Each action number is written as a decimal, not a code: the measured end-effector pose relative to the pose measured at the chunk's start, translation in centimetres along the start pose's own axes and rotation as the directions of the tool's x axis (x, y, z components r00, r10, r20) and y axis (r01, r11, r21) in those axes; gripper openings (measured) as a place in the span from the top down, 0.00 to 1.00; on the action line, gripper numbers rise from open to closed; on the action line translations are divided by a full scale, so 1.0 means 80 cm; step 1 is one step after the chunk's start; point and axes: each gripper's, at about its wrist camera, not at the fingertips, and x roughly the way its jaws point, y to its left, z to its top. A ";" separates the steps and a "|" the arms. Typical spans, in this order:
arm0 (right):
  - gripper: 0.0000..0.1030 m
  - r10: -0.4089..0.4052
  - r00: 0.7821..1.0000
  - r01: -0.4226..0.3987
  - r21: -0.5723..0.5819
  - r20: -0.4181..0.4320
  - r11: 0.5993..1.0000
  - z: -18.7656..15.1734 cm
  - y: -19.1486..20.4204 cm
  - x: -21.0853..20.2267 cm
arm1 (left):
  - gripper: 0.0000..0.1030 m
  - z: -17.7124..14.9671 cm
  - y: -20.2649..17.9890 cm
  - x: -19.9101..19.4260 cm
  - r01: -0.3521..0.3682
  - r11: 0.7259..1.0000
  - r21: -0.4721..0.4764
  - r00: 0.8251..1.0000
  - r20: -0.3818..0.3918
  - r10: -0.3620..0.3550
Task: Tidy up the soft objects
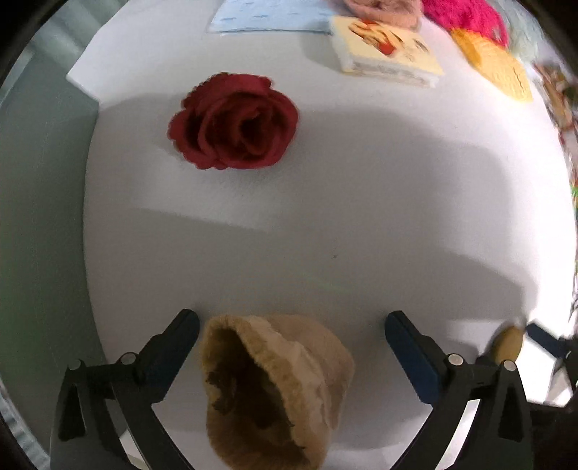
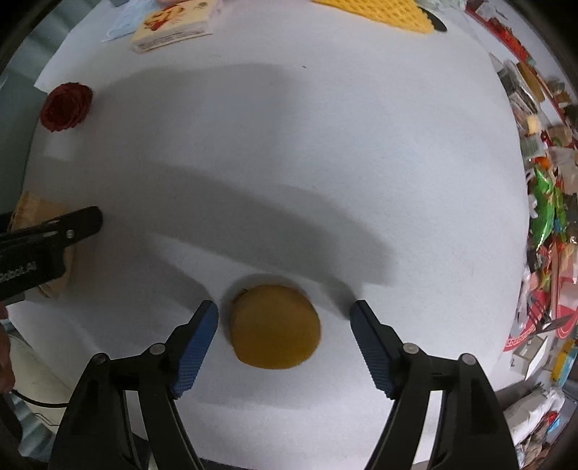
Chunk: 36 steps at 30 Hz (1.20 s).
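Note:
A tan furry pouch-like soft thing (image 1: 274, 390) lies on the white table (image 1: 325, 217) between the fingers of my left gripper (image 1: 292, 320). That gripper is open: its left finger stands close beside the pouch and its right finger well clear. In the right wrist view a round orange-yellow pad (image 2: 276, 325) lies flat between the blue-padded fingers of my right gripper (image 2: 284, 307), which is open with a gap on both sides. The same view shows one left gripper finger (image 2: 83, 220) over the tan pouch (image 2: 36, 209) at the far left.
A red fabric rose (image 1: 234, 123) lies towards the table's far left corner. Along the far edge are a pale blue cloth (image 1: 271, 14), a printed yellow packet (image 1: 386, 47), a yellow waffle cloth (image 1: 495, 65) and a pink fluffy item (image 1: 466, 14). Mixed clutter (image 2: 542, 217) lines the right side.

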 end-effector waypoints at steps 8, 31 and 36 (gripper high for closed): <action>0.28 0.009 1.000 -0.008 0.026 -0.016 1.000 -0.012 0.005 -0.012 | 0.06 0.022 0.009 0.006 -0.002 1.000 0.004 0.997 -0.078 0.002; 0.51 0.019 1.000 -0.017 0.161 -0.012 0.987 0.002 0.050 -0.095 | 0.72 0.021 0.050 -0.138 0.348 0.871 0.346 0.929 0.002 -0.371; 0.51 0.011 1.000 -0.013 0.165 0.017 0.986 0.012 0.090 -0.124 | 0.72 0.018 0.085 -0.164 0.393 0.861 0.323 0.899 0.063 -0.434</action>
